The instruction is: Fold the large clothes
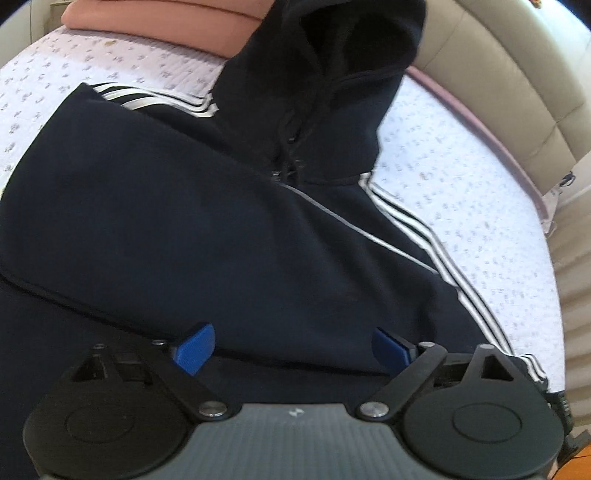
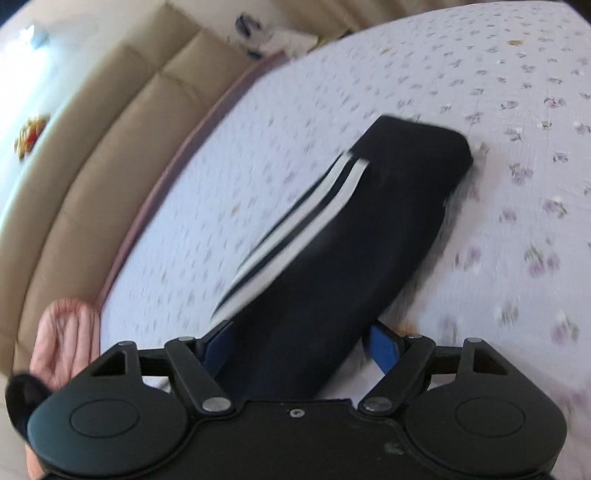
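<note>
Left gripper jaws wide, empty, above the navy hoodie spread mid-bed; right gripper jaws wide, its sleeve between, ungripped, reaching toward the headboard edge; sleeve-fold apparently pending; next, pinch cuff.

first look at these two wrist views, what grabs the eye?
The dark hoodie with white stripes fills the left wrist view, spread on the floral bedsheet, hood toward a pink folded cloth at the far end. In the right wrist view its striped sleeve stretches away across the sheet, between the open right gripper fingers. The left gripper is open above the hoodie's body.
</note>
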{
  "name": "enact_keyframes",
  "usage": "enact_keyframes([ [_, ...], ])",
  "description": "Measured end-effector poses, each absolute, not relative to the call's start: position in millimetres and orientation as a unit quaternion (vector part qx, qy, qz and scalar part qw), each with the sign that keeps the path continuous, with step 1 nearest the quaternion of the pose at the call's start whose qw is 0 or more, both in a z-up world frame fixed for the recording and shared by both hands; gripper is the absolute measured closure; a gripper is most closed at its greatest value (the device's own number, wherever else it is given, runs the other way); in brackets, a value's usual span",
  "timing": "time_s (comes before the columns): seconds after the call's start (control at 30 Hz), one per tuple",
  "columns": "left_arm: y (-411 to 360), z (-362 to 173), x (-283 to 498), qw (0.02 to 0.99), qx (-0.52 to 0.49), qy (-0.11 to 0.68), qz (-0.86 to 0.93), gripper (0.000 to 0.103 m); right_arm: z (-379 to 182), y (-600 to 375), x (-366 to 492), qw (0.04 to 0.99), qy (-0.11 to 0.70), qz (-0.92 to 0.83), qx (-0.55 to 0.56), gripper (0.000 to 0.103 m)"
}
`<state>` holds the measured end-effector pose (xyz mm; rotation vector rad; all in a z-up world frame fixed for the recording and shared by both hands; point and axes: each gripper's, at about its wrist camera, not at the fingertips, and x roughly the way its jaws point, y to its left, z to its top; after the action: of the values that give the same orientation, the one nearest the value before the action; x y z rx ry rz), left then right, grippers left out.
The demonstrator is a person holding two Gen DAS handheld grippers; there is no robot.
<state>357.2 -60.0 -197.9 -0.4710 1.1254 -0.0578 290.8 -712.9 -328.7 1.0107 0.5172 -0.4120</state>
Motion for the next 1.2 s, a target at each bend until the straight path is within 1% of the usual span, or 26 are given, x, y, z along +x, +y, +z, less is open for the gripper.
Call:
enact_keyframes([
  [0.03,-55.8,-199.6,358.5,0.822,-0.217,0.526,-0.023,0.011,-329.6,-720.2,290.7,0.822,0.228,-0.198,0.482,0.011],
  [0.07,-50.8,-199.0,359.9,0.824,-0.217,0.523,-0.018,0.011,-328.9,-723.3,288.0,0.824,0.219,-0.202,0.482,0.015],
  [0.1,-45.9,-199.1,360.5,0.827,-0.219,0.518,-0.011,0.011,-327.9,-724.8,288.5,0.827,0.219,-0.209,0.473,0.028],
  [0.13,-40.8,-198.9,360.9,0.829,-0.223,0.513,-0.006,0.011,-324.5,-725.3,287.7,0.833,0.227,-0.22,0.455,0.068],
  [0.17,-37.7,-198.0,360.5,0.83,-0.225,0.51,-0.003,0.011,-322.4,-723.0,289.3,0.837,0.233,-0.229,0.44,0.091],
  [0.2,-34.1,-197.8,360.3,0.832,-0.224,0.508,-0.003,0.011,-317.2,-718.8,286.8,0.841,0.226,-0.231,0.433,0.094],
  [0.37,-27.8,-185.2,360.2,0.847,-0.187,0.498,-0.008,0.011,-251.1,-688.7,266.5,0.892,0.105,-0.189,0.396,0.094],
  [0.5,-22.2,-168.2,356.3,0.858,-0.175,0.482,-0.018,0.009,-199.4,-665.7,266.1,0.907,0.049,-0.143,0.393,0.094],
  [0.63,-10.9,-157.2,351.6,0.859,-0.188,0.474,-0.033,0.007,-153.9,-631.6,273.3,0.927,0.033,-0.106,0.359,0.094],
  [0.73,-3.3,-151.4,348.5,0.868,-0.174,0.466,-0.022,0.007,-130.6,-598.9,280.9,0.94,0.022,-0.08,0.331,0.094],
  [0.87,7.3,-140.9,345.0,0.882,-0.141,0.449,-0.006,0.007,-104.1,-540.2,278.3,0.947,-0.029,-0.007,0.318,0.094],
  [0.97,20.8,-133.8,341.8,0.889,-0.138,0.436,-0.002,0.007,-87.8,-486.9,287.4,0.953,-0.059,0.062,0.292,0.094],
  [1.03,31.5,-129.7,338.3,0.895,-0.147,0.42,-0.008,0.006,-82.0,-446.1,296.9,0.955,-0.062,0.111,0.269,0.094],
  [1.1,45.0,-127.0,336.0,0.896,-0.163,0.413,-0.01,0.005,-87.0,-405.5,310.4,0.949,-0.048,0.167,0.262,0.094],
  [1.2,65.0,-121.2,330.2,0.903,-0.169,0.396,0.012,0.005,-114.4,-352.9,339.1,0.933,0.003,0.237,0.273,0.094],
])
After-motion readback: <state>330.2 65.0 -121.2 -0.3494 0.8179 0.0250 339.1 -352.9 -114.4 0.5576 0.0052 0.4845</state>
